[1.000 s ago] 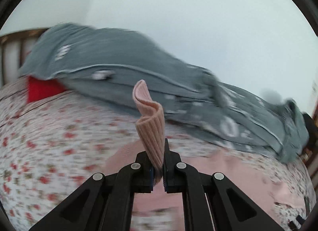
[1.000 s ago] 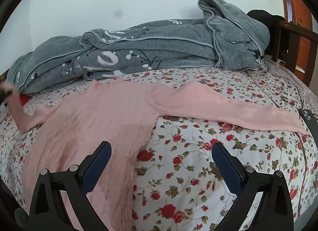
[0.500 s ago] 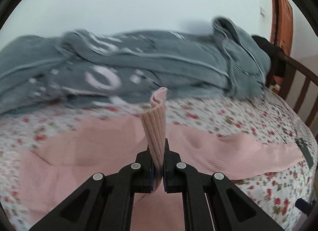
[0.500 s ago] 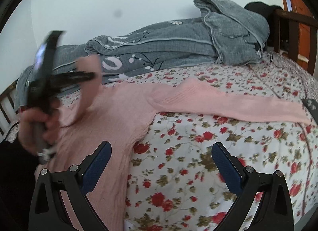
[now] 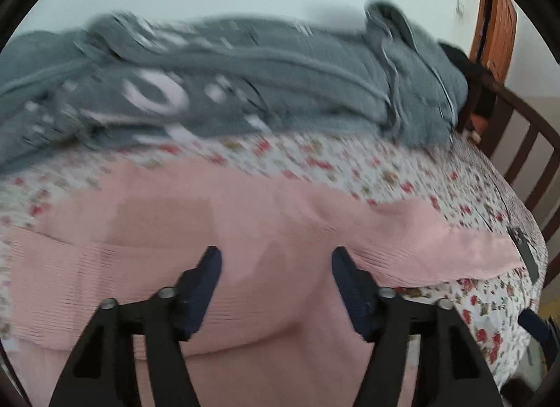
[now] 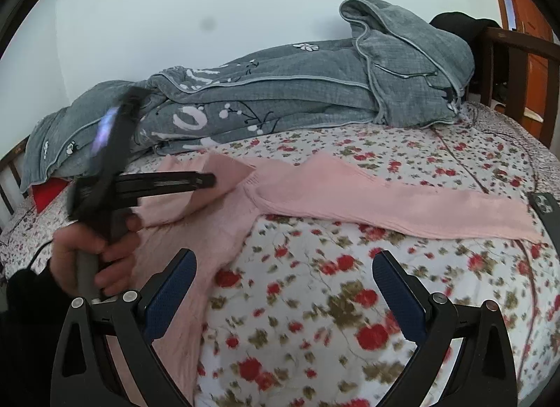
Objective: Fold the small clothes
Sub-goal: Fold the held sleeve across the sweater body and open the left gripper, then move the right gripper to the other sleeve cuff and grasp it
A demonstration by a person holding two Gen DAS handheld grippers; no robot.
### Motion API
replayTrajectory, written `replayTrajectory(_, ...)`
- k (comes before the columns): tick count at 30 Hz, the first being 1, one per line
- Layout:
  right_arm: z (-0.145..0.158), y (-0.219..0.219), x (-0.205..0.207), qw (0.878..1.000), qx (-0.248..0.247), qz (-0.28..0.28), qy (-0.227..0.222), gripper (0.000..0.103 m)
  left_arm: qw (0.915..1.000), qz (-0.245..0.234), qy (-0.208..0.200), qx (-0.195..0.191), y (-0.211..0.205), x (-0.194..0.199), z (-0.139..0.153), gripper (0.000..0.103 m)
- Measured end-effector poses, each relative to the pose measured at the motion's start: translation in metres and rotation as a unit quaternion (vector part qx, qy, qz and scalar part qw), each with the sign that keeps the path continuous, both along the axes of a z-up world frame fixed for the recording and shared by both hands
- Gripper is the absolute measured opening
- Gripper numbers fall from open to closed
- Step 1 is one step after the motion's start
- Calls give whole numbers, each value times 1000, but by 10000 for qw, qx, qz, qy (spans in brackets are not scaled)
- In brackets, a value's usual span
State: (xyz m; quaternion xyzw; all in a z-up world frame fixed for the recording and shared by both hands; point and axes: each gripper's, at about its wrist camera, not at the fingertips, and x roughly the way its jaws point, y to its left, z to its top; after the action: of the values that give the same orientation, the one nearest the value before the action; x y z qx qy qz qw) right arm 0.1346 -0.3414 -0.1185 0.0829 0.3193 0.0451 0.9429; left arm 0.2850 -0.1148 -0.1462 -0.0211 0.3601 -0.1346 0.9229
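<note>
**Sleeve cuff let go over the sweater body**

Since a second ago the left gripper [image 5: 276, 263] has swung from the bed's left edge to above the pink sweater [image 5: 245, 218], and the ribbed cuff that stood pinched between its pads is gone from them. Its jaws have just been opening; they now stand apart with nothing between, only the sweater's knit showing below the gap.

From the right wrist view: left gripper [image 6: 206, 179] seen side-on and blurred, held by a hand [image 6: 94, 253] with a dark sleeve. Its tip is over the folded-in left sleeve [image 6: 196, 193], which lies across the sweater's upper body; whether it touches the cloth I cannot tell.

Right gripper [image 6: 283, 274]: jaws wide apart, empty, blue pads [image 6: 168, 291] visible, hanging over the floral bedsheet [image 6: 350, 302] just beside the sweater's edge.

Sweater lies flat on the sheet, body to the left, right sleeve [image 6: 385, 200] stretched out straight to the right.

Further out: grey quilt [image 6: 297, 92] heaped along the wall, a red item [image 6: 47, 193] under its left end, a dark flat phone-like object [image 6: 546, 205] at the sheet's right edge, wooden bed frame [image 6: 518, 67] beyond.
</note>
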Motion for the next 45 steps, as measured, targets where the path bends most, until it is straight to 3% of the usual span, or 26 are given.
replayTrajectory(5, -8, 17, 37, 9995, 264, 64, 169, 81, 9964, 717, -320, 319, 74, -19, 14, 66)
replayTrajectory(10, -22, 39, 76, 9987, 243, 66, 441, 57, 9814, 1629, -495, 883, 153, -35, 2, 68)
replayTrajectory(14, -34, 52, 104, 9973, 17, -11, 730, 49, 9815, 1882, -122, 328, 208, -29, -18, 68)
replayTrajectory(16, -39, 57, 114, 9966, -60, -29, 816, 49, 9800, 1962, 184, -262, 235, -23, -32, 68)
replayTrajectory(19, -48, 68, 125, 9952, -311, -23, 923, 48, 9752, 1940, 480, -948, 253, -14, -47, 66)
replayTrajectory(21, -55, 75, 128, 9953, -485, 7, 834, 45, 9737, 1916, 580, -1086, 254, -10, -52, 66)
replayTrajectory(23, -62, 80, 130, 9947, -700, -16, 756, 42, 9735, 1890, 566, -1159, 251, -6, -57, 57)
replayTrajectory(25, -59, 80, 127, 9954, -742, -61, 602, 22, 9735, 1801, 540, -1301, 249, -1, -64, 20)
replayTrajectory(26, -59, 79, 125, 9958, -710, -66, 577, 6, 9724, 1835, 552, -1334, 250, -1, -65, 18)
replayTrajectory(27, -59, 76, 125, 9962, -654, -113, 563, 6, 9720, 1866, 416, -1368, 252, -4, -62, 12)
replayTrajectory(29, -55, 69, 120, 9980, -458, -133, 414, 6, 9723, 1913, 17, -1344, 250, -16, -52, 12)
replayTrajectory(33, -53, 65, 118, 9986, -332, -169, 379, 6, 9782, 1958, 113, -686, 231, -10, -53, 12)
replayTrajectory(38, -58, 69, 121, 9971, -442, -136, 603, 9, 9733, 2195, 380, -546, 234, -2, -60, 33)
replayTrajectory(40, -57, 69, 119, 9974, -427, -141, 566, 13, 9729, 2229, 400, -466, 234, -4, -60, 41)
replayTrajectory(42, -57, 63, 117, 9974, -333, -243, 590, 41, 9740, 2194, 400, -404, 233, -5, -61, 52)
replayTrajectory(45, -50, 48, 107, 9974, -109, -367, 617, 49, 9754, 2133, 395, -393, 233, -6, -61, 54)
